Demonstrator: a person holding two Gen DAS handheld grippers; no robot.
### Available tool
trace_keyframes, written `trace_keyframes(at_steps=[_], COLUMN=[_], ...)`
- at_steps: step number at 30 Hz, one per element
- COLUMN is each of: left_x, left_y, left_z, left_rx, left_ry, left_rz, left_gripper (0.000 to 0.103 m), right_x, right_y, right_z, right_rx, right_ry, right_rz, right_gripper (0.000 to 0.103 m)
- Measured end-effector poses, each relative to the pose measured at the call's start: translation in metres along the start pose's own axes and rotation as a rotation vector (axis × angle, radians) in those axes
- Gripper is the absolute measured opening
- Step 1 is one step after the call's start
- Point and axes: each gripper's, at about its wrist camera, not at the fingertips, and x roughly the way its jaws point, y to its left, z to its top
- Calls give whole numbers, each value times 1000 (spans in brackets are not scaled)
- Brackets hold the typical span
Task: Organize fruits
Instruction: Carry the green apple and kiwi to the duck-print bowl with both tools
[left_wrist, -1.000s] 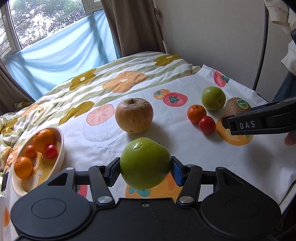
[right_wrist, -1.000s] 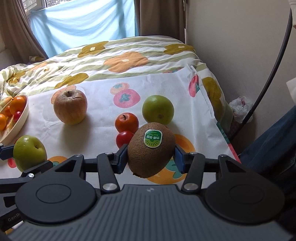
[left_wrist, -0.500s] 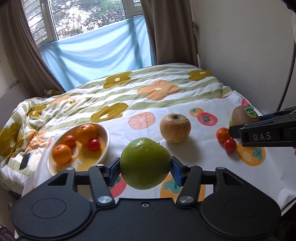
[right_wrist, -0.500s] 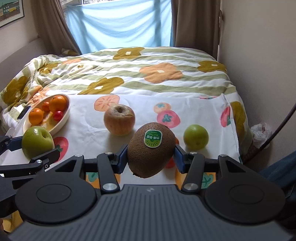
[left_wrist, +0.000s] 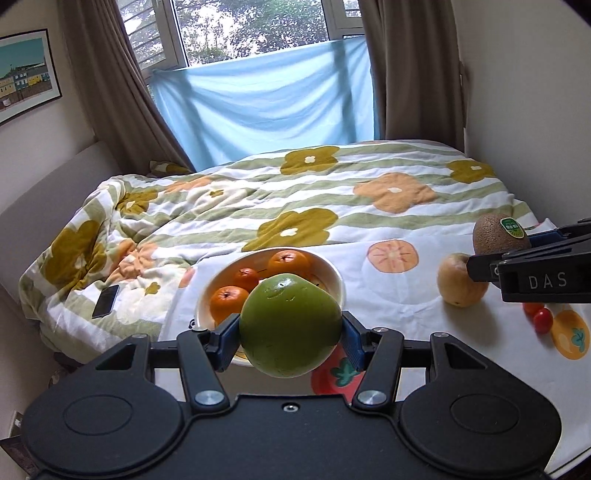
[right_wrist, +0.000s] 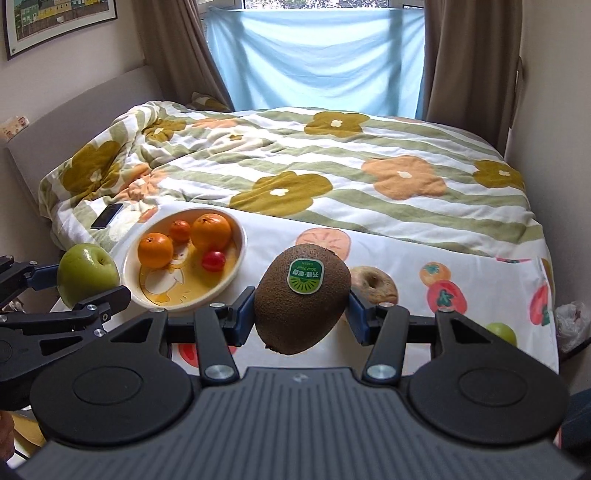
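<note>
My left gripper (left_wrist: 290, 338) is shut on a green apple (left_wrist: 290, 325), held in the air just in front of the cream bowl (left_wrist: 338, 280); the apple also shows in the right wrist view (right_wrist: 88, 271). The bowl (right_wrist: 236, 273) holds oranges (right_wrist: 211, 230) and a small red fruit (right_wrist: 213, 260). My right gripper (right_wrist: 301, 317) is shut on a brown kiwi (right_wrist: 302, 295) with a green sticker, held above the cloth to the right of the bowl; the kiwi also shows in the left wrist view (left_wrist: 500, 234).
A yellowish apple (left_wrist: 460, 286), a small red fruit (left_wrist: 542, 320) and a small green fruit (right_wrist: 502, 332) lie on the white fruit-print cloth (left_wrist: 406, 295). A phone (right_wrist: 107, 216) lies on the flowered quilt (right_wrist: 332, 166). Walls stand at left and right.
Both grippers have swung left and pulled back with their fruit; the bowl now sits right behind the green apple, and the loose fruits have slid to the right of both views.
</note>
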Motion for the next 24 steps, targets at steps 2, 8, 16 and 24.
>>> trace_keyframes(at_steps=[2, 8, 16, 24], left_x=[9, 42, 96, 135], left_y=[13, 44, 61, 59], left_z=[1, 1, -3, -12], left_rx=[-6, 7, 44, 73], left_ry=[3, 28, 66, 115], left_rz=[13, 30, -18, -58], left_gripper=[60, 60, 60, 60], right_x=[10, 44, 96, 131], right_y=[13, 47, 71, 85], right_z=[7, 23, 31, 34], right_rx=[-10, -37, -40, -54], right_ry=[4, 21, 70, 106], right_rz=[11, 29, 23, 24], right_gripper=[66, 66, 66, 66])
